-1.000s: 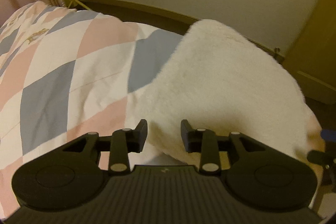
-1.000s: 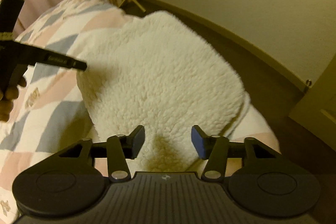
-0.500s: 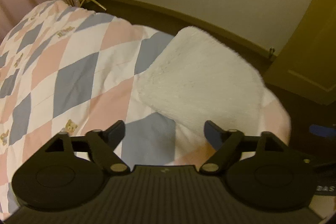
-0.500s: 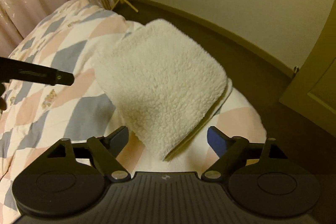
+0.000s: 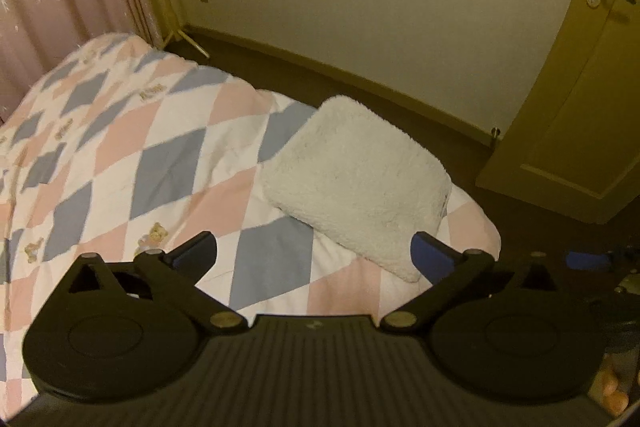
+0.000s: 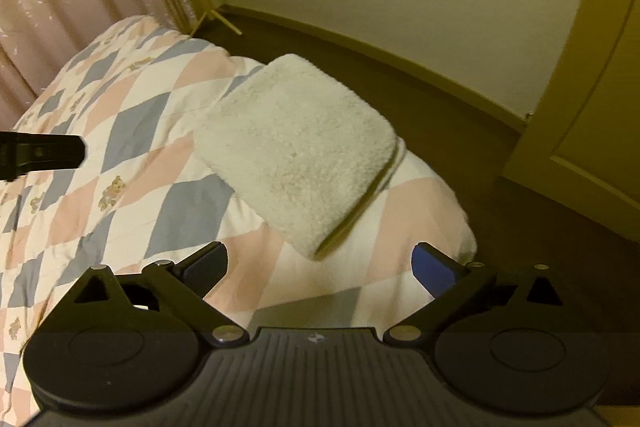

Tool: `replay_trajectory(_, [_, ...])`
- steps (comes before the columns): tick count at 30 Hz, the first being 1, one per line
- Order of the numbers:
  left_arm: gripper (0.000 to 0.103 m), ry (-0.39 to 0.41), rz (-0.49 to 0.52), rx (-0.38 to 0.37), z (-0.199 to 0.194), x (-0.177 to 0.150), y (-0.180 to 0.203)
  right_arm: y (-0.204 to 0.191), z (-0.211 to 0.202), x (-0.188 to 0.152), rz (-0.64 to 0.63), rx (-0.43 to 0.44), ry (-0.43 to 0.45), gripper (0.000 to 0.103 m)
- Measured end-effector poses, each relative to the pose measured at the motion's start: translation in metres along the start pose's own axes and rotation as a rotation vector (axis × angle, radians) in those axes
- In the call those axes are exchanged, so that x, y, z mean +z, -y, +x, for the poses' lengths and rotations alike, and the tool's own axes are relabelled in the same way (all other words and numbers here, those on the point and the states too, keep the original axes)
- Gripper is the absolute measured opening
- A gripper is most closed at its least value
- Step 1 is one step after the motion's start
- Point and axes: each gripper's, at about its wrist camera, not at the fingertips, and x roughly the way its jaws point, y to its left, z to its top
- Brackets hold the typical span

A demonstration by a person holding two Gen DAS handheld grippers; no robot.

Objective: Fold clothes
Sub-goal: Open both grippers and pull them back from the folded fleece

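A folded white fleece garment lies flat near the foot corner of the bed, thick and roughly square. My left gripper hovers high above the quilt, its jaws opening wide with nothing between them. In the right wrist view the same fleece garment shows stacked layers along its right edge. My right gripper is likewise raised, jaws opening, and holds nothing. One black finger of the left gripper pokes in from the left edge of that view.
The bed carries a quilt of pink, blue and white diamonds with small bears. A pink curtain hangs at the far left. Dark floor runs past the bed's foot to a wall, with a door at right.
Both grippers have lifted up and back from the fleece garment, which now looks smaller and farther off. Both pairs of jaws have spread from narrow to wide.
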Motion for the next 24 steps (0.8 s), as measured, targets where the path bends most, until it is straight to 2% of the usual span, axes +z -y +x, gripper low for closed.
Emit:
replay_trajectory(6, [0.102, 0.079, -0.006, -0.005, -0.038, -0.010, 0.003, -0.007, -0.031, -0.006, -0.018, -0.054, 0.060, 0.103])
replay_trajectory(11, [0.102, 0.078, -0.083, -0.074, -0.051, -0.018, -0.006, -0.019, -0.050, -0.015, -0.036, -0.147, 0.141, 0.103])
replay_trajectory(14, [0.102, 0.056, -0.102, -0.083, -0.055, -0.022, -0.010, -0.021, -0.056, -0.021, -0.033, -0.115, 0.146, 0.103])
replay_trajectory(17, [0.102, 0.046, -0.061, -0.049, -0.058, -0.026, -0.007, -0.016, -0.061, -0.026, 0.046, -0.058, 0.136, 0.103])
replay_trajectory(20, [0.102, 0.034, -0.035, -0.018, -0.058, -0.029, -0.004, -0.012, -0.059, -0.026, 0.089, -0.031, 0.089, 0.103])
replay_trajectory(24, [0.102, 0.018, -0.021, 0.003, -0.056, -0.032, -0.002, -0.011, -0.057, -0.024, 0.092, -0.048, 0.075, 0.103])
